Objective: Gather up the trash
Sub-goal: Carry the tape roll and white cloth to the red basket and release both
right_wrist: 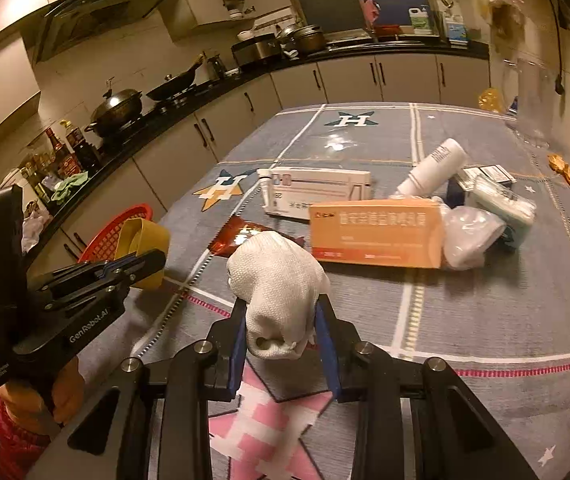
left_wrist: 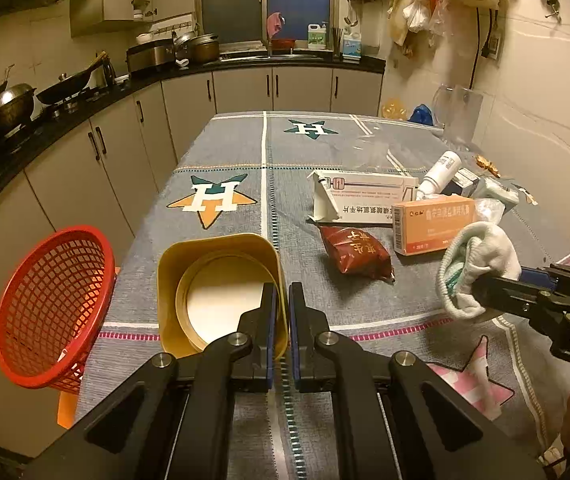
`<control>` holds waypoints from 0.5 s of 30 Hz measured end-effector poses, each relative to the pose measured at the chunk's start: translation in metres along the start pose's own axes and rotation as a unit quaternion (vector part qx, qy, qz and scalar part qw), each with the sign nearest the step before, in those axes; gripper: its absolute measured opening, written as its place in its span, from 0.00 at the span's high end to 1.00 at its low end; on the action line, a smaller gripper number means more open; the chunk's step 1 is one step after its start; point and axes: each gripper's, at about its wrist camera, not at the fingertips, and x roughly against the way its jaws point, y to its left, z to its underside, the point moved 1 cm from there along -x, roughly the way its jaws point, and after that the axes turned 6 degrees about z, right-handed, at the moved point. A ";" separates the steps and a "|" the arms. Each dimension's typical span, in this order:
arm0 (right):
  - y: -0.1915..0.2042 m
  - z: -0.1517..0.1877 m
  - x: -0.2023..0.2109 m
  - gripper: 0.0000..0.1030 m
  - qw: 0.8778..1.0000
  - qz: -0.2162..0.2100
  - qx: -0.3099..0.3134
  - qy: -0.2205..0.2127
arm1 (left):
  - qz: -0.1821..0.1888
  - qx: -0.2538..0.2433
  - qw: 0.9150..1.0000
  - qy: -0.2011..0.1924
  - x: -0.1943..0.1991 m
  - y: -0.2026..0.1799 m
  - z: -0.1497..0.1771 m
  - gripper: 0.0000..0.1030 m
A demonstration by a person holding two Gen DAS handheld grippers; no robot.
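Observation:
My left gripper [left_wrist: 281, 304] is shut on the rim of a yellow paper tub [left_wrist: 221, 280], held tipped with its mouth toward me, next to a red mesh basket [left_wrist: 51, 304] off the table's left edge. My right gripper [right_wrist: 281, 316] is shut on a balled white sock [right_wrist: 279, 280] above the tablecloth; the sock also shows in the left wrist view [left_wrist: 481, 268]. On the table lie a dark red snack wrapper [left_wrist: 355, 254], an orange medicine box [right_wrist: 377, 234], a white medicine box [right_wrist: 317, 192], a white bottle [right_wrist: 433, 170] and a crumpled plastic bag [right_wrist: 471, 236].
The table [left_wrist: 245, 148] has a grey star-patterned cloth. More small boxes and packets [right_wrist: 501, 200] lie at the right, near a clear plastic container [left_wrist: 459, 114]. Kitchen counters with a wok [left_wrist: 5, 108] and pots run along the left and back walls.

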 end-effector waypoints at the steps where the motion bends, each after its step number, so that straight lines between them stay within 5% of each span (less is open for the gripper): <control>1: 0.002 0.000 0.000 0.67 1.000 -0.001 0.001 0.001 | 0.001 0.000 1.000 0.000 0.000 0.000 0.000 0.95; 15: 0.015 -0.001 -0.002 0.67 1.000 -0.012 0.012 0.004 | -0.005 0.003 1.000 -0.004 0.005 0.005 0.000 0.95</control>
